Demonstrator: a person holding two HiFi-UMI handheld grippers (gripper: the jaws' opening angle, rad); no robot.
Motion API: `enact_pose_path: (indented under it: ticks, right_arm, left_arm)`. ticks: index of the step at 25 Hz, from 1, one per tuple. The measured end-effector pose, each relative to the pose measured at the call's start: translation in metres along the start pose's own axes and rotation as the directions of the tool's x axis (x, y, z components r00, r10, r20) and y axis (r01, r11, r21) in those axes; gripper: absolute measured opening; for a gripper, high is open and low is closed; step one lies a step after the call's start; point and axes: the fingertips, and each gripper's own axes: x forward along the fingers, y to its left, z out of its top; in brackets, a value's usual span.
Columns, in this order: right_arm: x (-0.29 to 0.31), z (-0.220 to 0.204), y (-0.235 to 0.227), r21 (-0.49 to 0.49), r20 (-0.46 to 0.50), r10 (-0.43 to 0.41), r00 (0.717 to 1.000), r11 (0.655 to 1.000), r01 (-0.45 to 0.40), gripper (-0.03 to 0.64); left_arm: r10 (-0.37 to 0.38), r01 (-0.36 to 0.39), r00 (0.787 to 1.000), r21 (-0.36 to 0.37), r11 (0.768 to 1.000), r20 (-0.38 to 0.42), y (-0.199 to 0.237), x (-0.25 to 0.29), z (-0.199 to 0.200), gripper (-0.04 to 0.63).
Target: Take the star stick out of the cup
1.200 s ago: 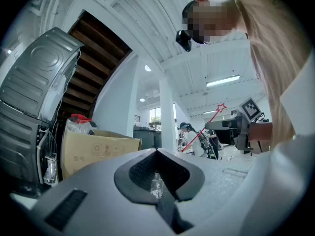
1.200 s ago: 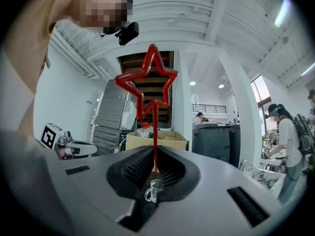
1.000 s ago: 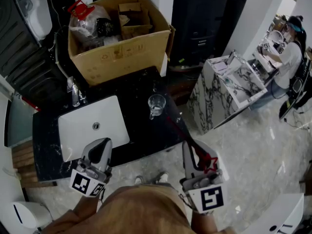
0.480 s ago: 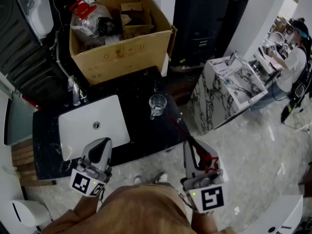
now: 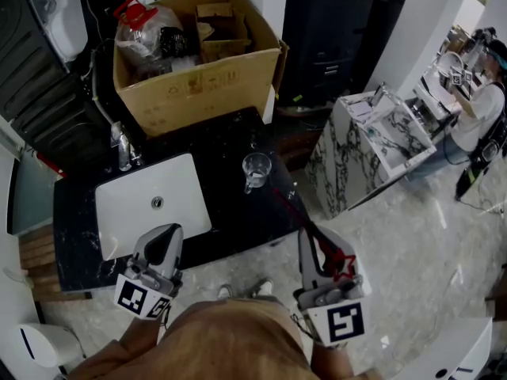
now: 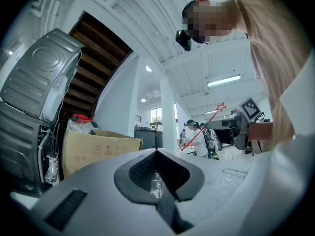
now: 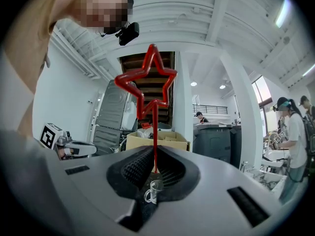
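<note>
Red and thin, sits pinched tight in the shut jaws of the right gripper point(image 5: 307, 237): one star stick point(image 7: 155, 136), star end by the gripper, far end out of the one glass cup point(image 5: 255, 169) on the black counter point(image 5: 230, 141) and near it. Has the left gripper point(image 5: 164, 232) closed on nothing, close to one white sink point(image 5: 135, 212). Shows small dark print on the one cardboard box point(image 5: 198, 85), too small to read, and one black-and-white square marker point(image 5: 343, 323) on each of the two grippers.

A workshop-like hall, shown by a sink counter point(image 5: 230, 145), marble vanity point(image 5: 344, 169), cardboard box point(image 5: 198, 89), and ceiling beams point(image 7: 216, 14).
</note>
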Motion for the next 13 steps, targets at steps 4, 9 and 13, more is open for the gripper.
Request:
enact_pose_path:
  ticks: [4,9,13]
  right_arm:
    - [0.0007,0.0013,0.0003,0.0,0.001,0.002,1.0,1.0,-0.002,0.014]
    - [0.0002,0.0007,0.0004,-0.004,0.005,0.006,1.0,1.0,-0.006,0.014]
    - [-0.0004,0.0014,0.0008,-0.004,0.005,0.007,1.0,1.0,-0.007,0.014]
  left_arm:
    - [-0.002,0.002,1.0,-0.001,1.0,-0.002,0.0,0.0004,0.0001,0.002]
    - [-0.004,0.004,1.0,0.001,1.0,0.002,-0.0015,0.0008,-0.0007,0.002]
    - [-0.002,0.002,1.0,0.001,1.0,-0.001,-0.0022,-0.0001,-0.001,0.002]
